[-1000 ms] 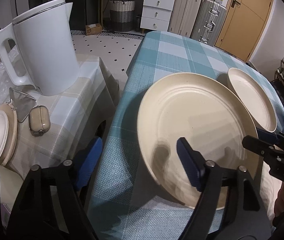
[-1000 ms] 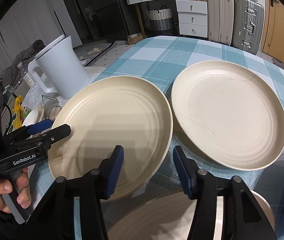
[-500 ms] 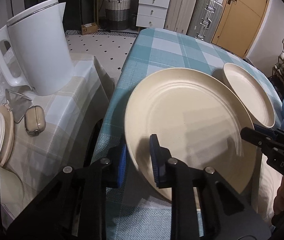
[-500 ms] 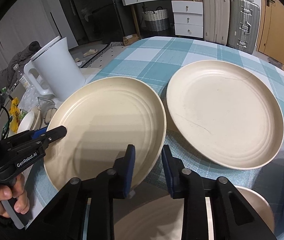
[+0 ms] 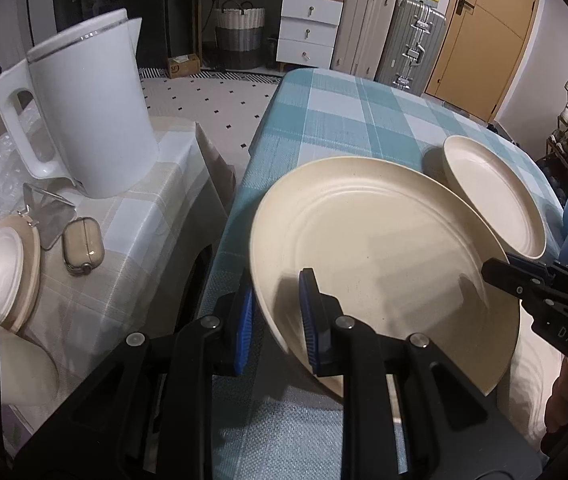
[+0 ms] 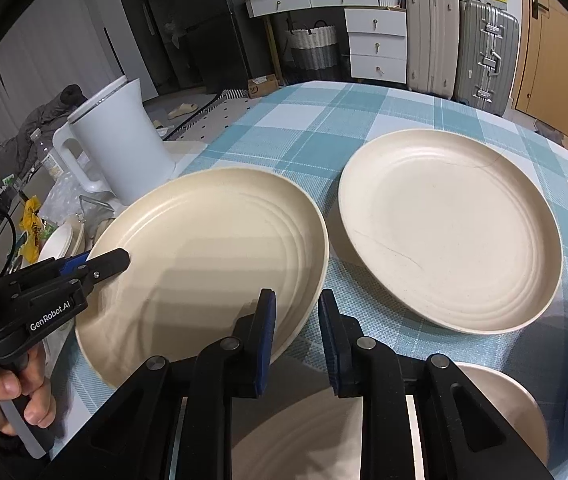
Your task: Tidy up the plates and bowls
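- Near plate (image 5: 384, 280) is gripped at two rim spots: left gripper (image 5: 275, 320) clenched on the rim at 7 o'clock, right gripper (image 6: 296, 332) clamped on the rim at 4 o'clock.
- Plate is seen tilted, its left edge overhanging the bench (image 6: 324, 120).
- Second plate (image 6: 448, 232) lies flat just beside it at 3 o'clock; a third dish (image 6: 504, 400) is partly seen at 6 o'clock.
- Step judged: grasp done, lift pending.
- Next move calls for an even two-handed raise, then stacking on the second plate.
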The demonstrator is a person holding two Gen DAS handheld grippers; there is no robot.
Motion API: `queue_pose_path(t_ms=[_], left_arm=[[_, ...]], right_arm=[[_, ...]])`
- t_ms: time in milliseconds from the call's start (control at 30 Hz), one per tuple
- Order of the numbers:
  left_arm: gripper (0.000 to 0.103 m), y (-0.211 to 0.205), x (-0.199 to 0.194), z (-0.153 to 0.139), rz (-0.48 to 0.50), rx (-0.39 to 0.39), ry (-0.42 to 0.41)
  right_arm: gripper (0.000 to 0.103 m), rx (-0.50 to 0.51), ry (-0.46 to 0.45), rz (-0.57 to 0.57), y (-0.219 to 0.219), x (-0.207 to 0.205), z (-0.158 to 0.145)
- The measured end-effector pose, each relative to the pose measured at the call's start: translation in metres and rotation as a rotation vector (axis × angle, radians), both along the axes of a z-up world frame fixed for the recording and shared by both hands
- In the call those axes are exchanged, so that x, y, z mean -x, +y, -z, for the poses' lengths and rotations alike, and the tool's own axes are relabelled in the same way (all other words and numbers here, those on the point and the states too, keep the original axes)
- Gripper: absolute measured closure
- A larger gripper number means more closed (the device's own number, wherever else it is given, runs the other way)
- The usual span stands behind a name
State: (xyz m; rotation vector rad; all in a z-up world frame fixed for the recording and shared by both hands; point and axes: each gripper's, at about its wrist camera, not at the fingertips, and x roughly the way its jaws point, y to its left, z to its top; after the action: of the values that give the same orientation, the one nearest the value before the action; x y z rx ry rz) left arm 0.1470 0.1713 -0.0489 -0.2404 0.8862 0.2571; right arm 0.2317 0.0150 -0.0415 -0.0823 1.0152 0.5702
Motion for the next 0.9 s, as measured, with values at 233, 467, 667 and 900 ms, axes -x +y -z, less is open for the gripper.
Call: queue_pose_path(t_ms=[233, 467, 667, 900], left_arm=[[0.084, -0.006, 0.013, -0.016, 0.011, -0.015, -0.030], [0.084, -0.018, 0.029, -0.039, 0.025, -0.034, -0.069], [0.084, -0.035, 0.042, -0.055, 0.038, -0.045, -0.095], [0.084, -0.062, 0.056, -0.073, 0.062, -0.065, -0.119]], right_arm=[[0.081, -0.009, -0.037, 0.006, -0.007, 0.012, -0.014], [0.081, -0.017, -0.086, 0.017, -0.017, 0.029, -0.034], [0.081, -0.028, -0.123, 0.029, -0.032, 0.045, -0.054], [0.081, -0.049, -0.152, 0.049, -0.056, 0.064, -0.071]])
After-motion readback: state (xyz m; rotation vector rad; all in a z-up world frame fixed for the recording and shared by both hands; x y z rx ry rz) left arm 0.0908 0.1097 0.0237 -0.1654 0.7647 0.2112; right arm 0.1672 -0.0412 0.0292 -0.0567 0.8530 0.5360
